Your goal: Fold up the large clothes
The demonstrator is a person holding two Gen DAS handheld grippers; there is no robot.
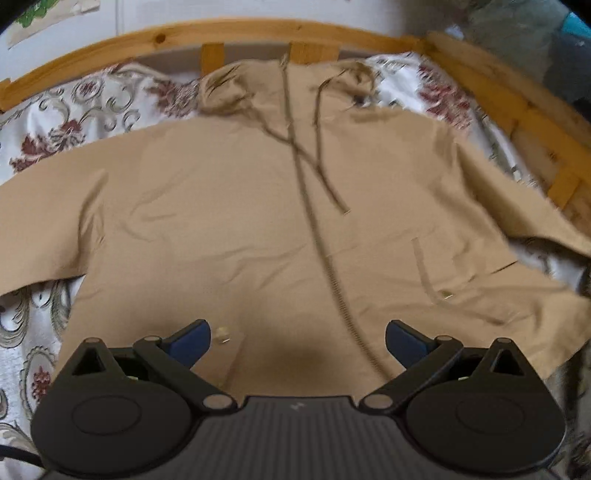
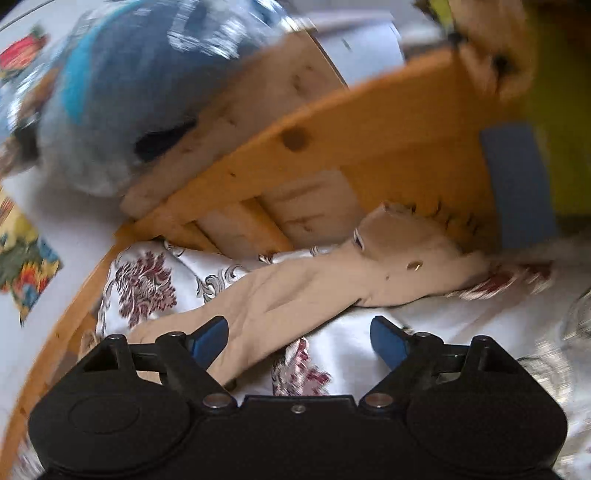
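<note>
Left gripper (image 1: 297, 341) wide open, nothing between its blue pads (image 1: 190, 343), hovering over the near hem of a tan jacket (image 1: 229, 206). Spread flat, front up, on a flowered bedsheet (image 1: 55, 122), hood at the far end by the wooden bed frame (image 1: 229, 31), zip (image 1: 332, 273) running down the middle, drawstrings crossing it, snap pocket at right. Farther right, right gripper (image 2: 299, 341) also open, gripping nothing, left pad over one tan sleeve (image 2: 295, 291); cuff with a snap lying by the frame's corner. Blurred blue-grey bundle (image 2: 122, 96) beyond the frame
</note>
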